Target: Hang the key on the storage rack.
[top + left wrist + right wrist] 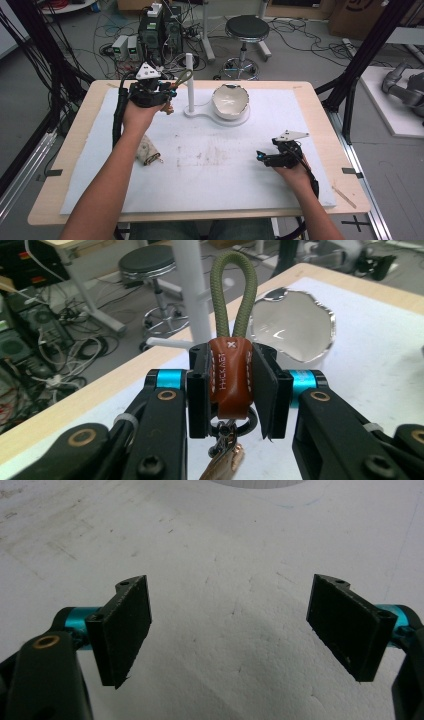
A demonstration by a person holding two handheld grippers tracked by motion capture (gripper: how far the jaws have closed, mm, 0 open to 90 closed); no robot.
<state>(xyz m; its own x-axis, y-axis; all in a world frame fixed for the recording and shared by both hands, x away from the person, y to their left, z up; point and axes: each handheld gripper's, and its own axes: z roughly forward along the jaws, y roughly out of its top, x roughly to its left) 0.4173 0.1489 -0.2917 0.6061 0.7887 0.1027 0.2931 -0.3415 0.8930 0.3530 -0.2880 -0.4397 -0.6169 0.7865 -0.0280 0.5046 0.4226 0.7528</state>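
Left gripper (167, 97) is at about 11 o'clock on the white mat (215, 170), raised, jaws clamped narrow on the brown leather tab of a keychain (229, 377). In the left gripper view the olive cord loop (234, 290) stands up above the jaws, and a metal ring and copper-coloured piece hang below them. The loop end points at the white post (189, 82) of the stand, just to the gripper's 3 o'clock; can't tell if it touches the post. White bowl (230, 101) with a wavy rim sits on the stand's base, at 12 o'clock on the mat. Right gripper (261, 157) is low over the mat at about 4 o'clock, jaws spread wide, nothing between them. Small beige pouch (147, 150) lies on the mat at 9 o'clock, beside the left forearm. Black stool (246, 30) on the floor beyond the table.
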